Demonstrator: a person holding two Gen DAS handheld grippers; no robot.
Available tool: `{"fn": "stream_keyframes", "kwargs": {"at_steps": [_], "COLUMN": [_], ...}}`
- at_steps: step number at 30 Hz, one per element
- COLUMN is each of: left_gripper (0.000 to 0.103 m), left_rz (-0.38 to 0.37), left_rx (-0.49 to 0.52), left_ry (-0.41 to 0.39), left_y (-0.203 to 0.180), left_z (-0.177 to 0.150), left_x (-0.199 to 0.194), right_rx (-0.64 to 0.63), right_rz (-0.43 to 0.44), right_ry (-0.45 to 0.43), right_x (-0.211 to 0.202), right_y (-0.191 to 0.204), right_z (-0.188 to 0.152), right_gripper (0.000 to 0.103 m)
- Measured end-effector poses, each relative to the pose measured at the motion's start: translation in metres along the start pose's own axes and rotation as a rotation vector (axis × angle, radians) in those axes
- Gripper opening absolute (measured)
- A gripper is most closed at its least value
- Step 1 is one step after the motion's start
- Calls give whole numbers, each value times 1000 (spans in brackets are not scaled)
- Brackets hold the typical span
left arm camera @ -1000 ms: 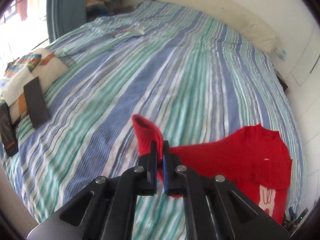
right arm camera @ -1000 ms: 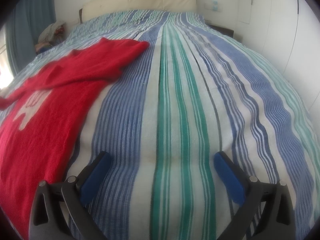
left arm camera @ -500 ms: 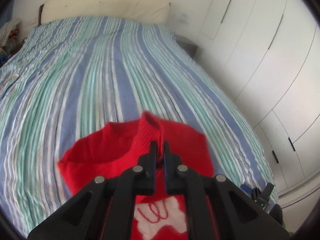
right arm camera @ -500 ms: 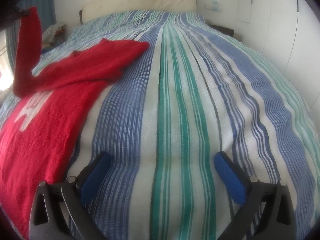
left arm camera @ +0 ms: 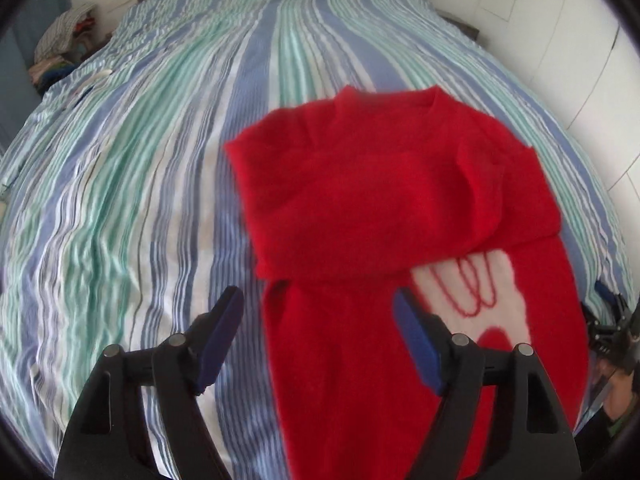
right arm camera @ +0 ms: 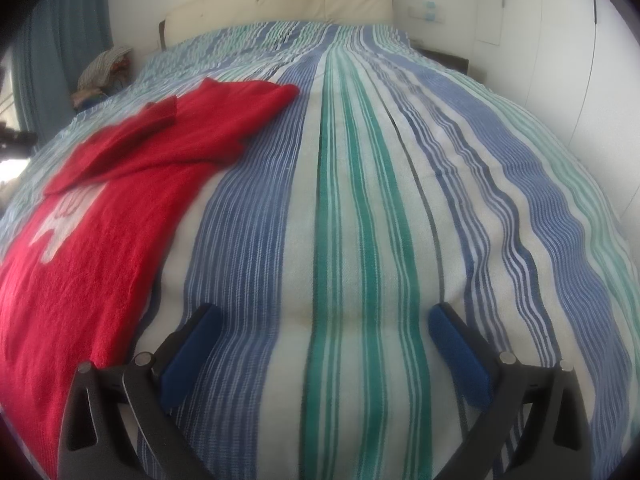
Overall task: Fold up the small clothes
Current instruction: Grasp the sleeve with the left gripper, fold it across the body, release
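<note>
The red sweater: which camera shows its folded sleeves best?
The left wrist view: the red sweater fills the centre, both sleeves lying across the chest above the white motif. The right wrist view shows it only obliquely at the left edge.

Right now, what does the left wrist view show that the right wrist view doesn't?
Only the left wrist view: the left hand-held gripper, jaws opening, nothing clamped, over the red sweater with a sleeve folded across its chest.

Only the right wrist view: the right hand-held gripper, open over bare striped bedspread.

Both: sweater, bedspread, headboard, clothes pile.
</note>
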State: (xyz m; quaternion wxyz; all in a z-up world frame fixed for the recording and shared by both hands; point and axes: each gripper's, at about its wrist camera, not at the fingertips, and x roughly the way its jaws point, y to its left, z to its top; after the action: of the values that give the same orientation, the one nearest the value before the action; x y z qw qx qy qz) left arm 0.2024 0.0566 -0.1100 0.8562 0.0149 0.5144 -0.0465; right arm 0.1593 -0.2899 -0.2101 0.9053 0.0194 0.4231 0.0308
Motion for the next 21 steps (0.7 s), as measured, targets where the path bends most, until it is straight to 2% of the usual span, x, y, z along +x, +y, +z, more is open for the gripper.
{"fn": "stream_keyframes", "kwargs": {"at_steps": [4,7,8,9,12,14,16,17,18,20,21], "left_gripper": [79,88,92,93,94,97,99,99,99,99,99], "left_rz": [-11,-40,-54,-68,-62,-39,-37,-45,-56,-72,-74], "left_rx": [-54,-107,-130,-152,-166,-146,-129,-129,-133,-141,-141], "left_ry": [53,-13,-46,-78,-167,-158,-154,-158,-160,-161,-162], "left_y": [18,28,31,33,30,23,20,22,24,27,27], "left_z": [-54,-83,-89,-96,-110,-108,-107,-109,-109,-110,-110], "left_x": [19,19,18,18,14,14,15,15,15,16,16], "right_rx": [-4,-9,3,28,135,222,326,375,411,457,484], "right_rz": [-5,4,18,63,286,444,576,599,602,562,544], "right_ry": [11,97,125,130,127,174,247,284,319,343,328], "right_x": [-1,-6,-11,-19,-34,-21,10,30,50,84,96], "right_y": [2,2,3,6,28,50,73,84,95,109,112], "right_z": [1,18,28,41,90,122,145,153,159,168,170], "right_gripper": [102,101,96,91,90,87,77,65,58,54,54]}}
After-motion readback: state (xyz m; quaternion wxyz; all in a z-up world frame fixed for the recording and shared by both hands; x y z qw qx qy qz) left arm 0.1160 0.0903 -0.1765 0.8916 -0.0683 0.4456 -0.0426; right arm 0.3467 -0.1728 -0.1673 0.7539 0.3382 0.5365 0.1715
